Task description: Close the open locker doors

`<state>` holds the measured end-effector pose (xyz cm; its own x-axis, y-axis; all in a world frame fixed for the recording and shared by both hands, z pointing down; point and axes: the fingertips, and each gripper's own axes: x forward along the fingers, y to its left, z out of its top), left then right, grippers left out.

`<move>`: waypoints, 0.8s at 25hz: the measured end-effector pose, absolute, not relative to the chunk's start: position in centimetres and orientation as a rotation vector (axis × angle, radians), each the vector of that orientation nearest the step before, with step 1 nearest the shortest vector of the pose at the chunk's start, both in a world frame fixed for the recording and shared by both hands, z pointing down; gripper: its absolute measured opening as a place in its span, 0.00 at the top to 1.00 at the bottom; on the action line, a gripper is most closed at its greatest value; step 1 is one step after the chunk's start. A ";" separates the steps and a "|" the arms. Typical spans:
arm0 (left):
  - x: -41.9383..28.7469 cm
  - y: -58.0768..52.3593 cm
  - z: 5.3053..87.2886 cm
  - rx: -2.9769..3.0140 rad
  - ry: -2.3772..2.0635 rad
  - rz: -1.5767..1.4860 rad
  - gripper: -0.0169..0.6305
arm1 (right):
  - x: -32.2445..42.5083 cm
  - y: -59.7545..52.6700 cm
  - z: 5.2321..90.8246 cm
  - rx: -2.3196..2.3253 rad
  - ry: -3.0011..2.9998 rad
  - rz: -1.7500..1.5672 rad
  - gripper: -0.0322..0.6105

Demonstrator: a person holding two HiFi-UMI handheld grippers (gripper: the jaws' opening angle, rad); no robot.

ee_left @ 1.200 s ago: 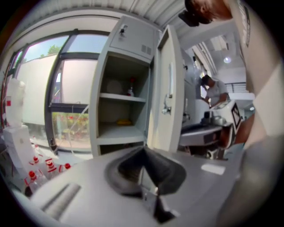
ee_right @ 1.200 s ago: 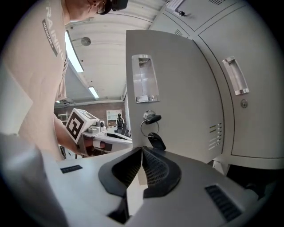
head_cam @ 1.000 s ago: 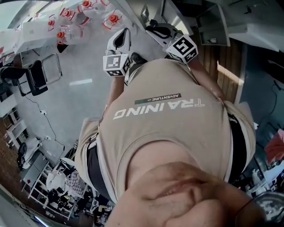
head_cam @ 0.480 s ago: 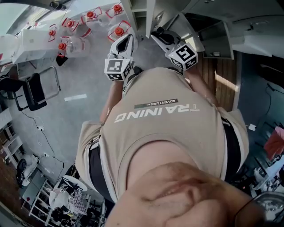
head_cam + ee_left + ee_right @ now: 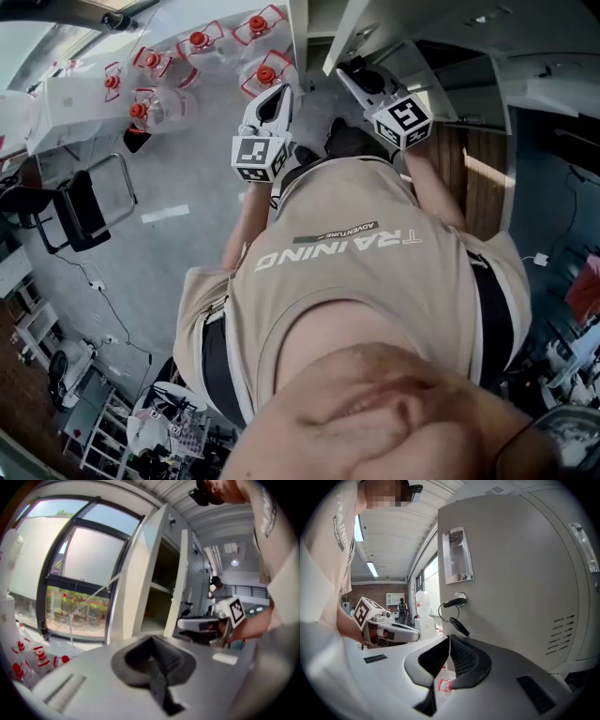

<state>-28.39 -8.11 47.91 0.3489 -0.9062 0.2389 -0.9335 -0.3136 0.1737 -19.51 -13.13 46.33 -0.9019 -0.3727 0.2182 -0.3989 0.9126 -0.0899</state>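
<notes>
In the left gripper view a white locker stands ahead with two doors swung open, one at the left and a narrower one to its right. In the right gripper view the outer face of a grey locker door fills the right side, close ahead. It carries a clear label holder and a key with a hanging fob. My left gripper is shut and empty. My right gripper is shut and empty too, just below the key. In the head view both grippers, the left gripper and the right gripper, are held out toward the door edges.
Several water bottles with red caps stand on the floor left of the lockers. A black chair is farther left. A large window lies behind the locker. A wooden panel is at the right. A distant person stands in the room.
The person has stepped closer to the lockers. Both grippers have moved forward toward the open doors, and the door edges now show larger at the top of the head view.
</notes>
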 end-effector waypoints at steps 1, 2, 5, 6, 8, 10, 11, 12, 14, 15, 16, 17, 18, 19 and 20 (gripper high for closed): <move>-28.9 -8.7 47.9 2.326 -1.646 0.128 0.97 | -20.0 -13.8 46.5 0.583 -2.880 0.198 0.92; -29.2 -9.2 47.9 2.322 -1.655 0.123 0.97 | -20.3 -14.4 46.7 0.581 -2.883 0.199 0.92; -29.3 -10.4 47.7 2.306 -1.681 0.134 0.97 | -20.7 -16.0 47.5 0.586 -2.904 0.250 0.92; -29.3 -10.8 47.7 2.298 -1.684 0.140 0.97 | -20.8 -16.5 47.7 0.590 -2.916 0.289 0.92; -29.4 -11.7 47.4 2.296 -1.688 0.163 0.97 | -21.5 -17.7 47.9 0.601 -2.940 0.350 0.92; -29.7 -12.8 47.0 2.308 -1.690 0.206 0.97 | -22.3 -18.8 48.1 0.614 -2.955 0.361 0.92; -29.9 -13.3 46.9 2.313 -1.694 0.231 0.97 | -22.7 -19.2 48.2 0.618 -2.960 0.362 0.92; -30.2 -13.8 46.9 2.315 -1.702 0.251 0.97 | -23.0 -19.6 48.4 0.617 -2.964 0.367 0.92; -30.5 -14.8 46.8 2.313 -1.725 0.269 0.97 | -23.5 -20.3 48.9 0.603 -2.964 0.373 0.92; -30.6 -15.2 46.7 2.311 -1.735 0.268 0.97 | -23.7 -20.7 49.1 0.595 -2.962 0.371 0.92; -30.7 -15.6 46.6 2.308 -1.741 0.262 0.97 | -23.9 -21.0 49.2 0.588 -2.960 0.372 0.92; -30.7 -15.8 46.6 2.303 -1.740 0.252 0.97 | -24.0 -21.2 49.3 0.584 -2.957 0.374 0.92; -30.8 -16.0 46.6 2.299 -1.735 0.241 0.97 | -24.1 -21.4 49.2 0.581 -2.953 0.372 0.92; -30.8 -16.2 46.7 2.298 -1.725 0.229 0.97 | -24.3 -21.5 49.1 0.577 -2.950 0.362 0.92; -30.8 -16.4 46.7 2.305 -1.713 0.220 0.97 | -24.5 -21.5 49.0 0.570 -2.947 0.345 0.92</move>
